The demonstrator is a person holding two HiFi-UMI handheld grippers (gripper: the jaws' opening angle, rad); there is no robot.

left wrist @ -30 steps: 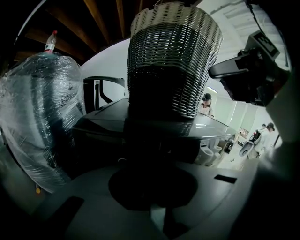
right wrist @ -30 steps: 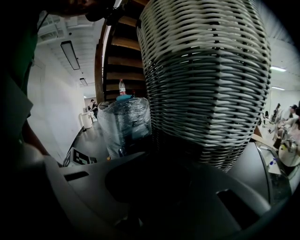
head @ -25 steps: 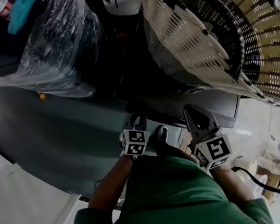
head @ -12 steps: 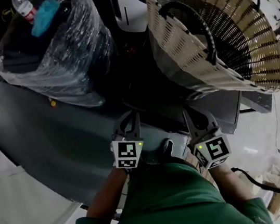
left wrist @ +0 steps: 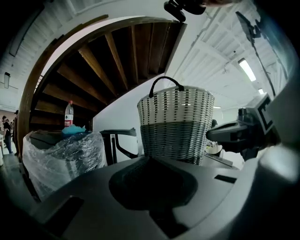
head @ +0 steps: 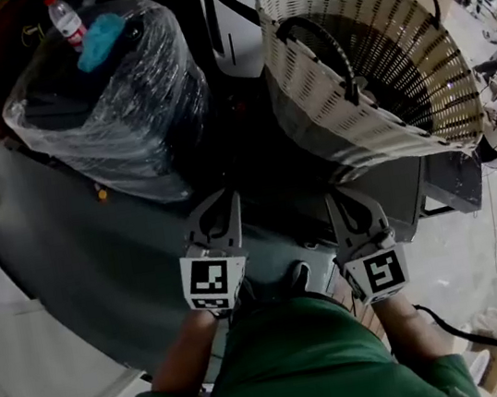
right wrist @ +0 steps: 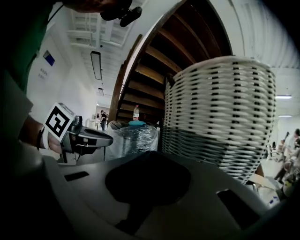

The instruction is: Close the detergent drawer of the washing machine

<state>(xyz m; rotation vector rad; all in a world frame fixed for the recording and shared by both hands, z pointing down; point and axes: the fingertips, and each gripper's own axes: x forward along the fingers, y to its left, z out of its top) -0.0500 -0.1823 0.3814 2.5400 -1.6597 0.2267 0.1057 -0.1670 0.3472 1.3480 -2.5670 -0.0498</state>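
In the head view, the left gripper (head: 232,197) and the right gripper (head: 334,198) point forward side by side. Each one's jaws are pressed together and pinch nothing. Just ahead, a woven basket (head: 324,87) leans on a dark grey machine (head: 397,193). It covers most of the machine's top, and the front is lost in shadow, so we cannot pick out the detergent drawer. To the left stands a bundle wrapped in plastic film (head: 113,111) with a bottle (head: 66,21) and a turquoise cloth (head: 97,28) on top. What is inside the film is hard to make out. A green shirt (head: 301,353) fills the bottom edge and hides most of both arms.

In the left gripper view, the left gripper (left wrist: 149,158) has its jaws together and nothing between them. Beyond them we see the basket (left wrist: 176,122), the bundle (left wrist: 61,154) and the underside of a wooden staircase (left wrist: 117,56). The right gripper (left wrist: 213,135) is cut off at the right edge. The machine is hidden behind the gripper's body.

In the right gripper view, the right gripper (right wrist: 150,153) is likewise pressed together and empty. The basket (right wrist: 220,117) looms close on the right, and the left gripper (right wrist: 108,139) shows at the left. No drawer can be made out here.
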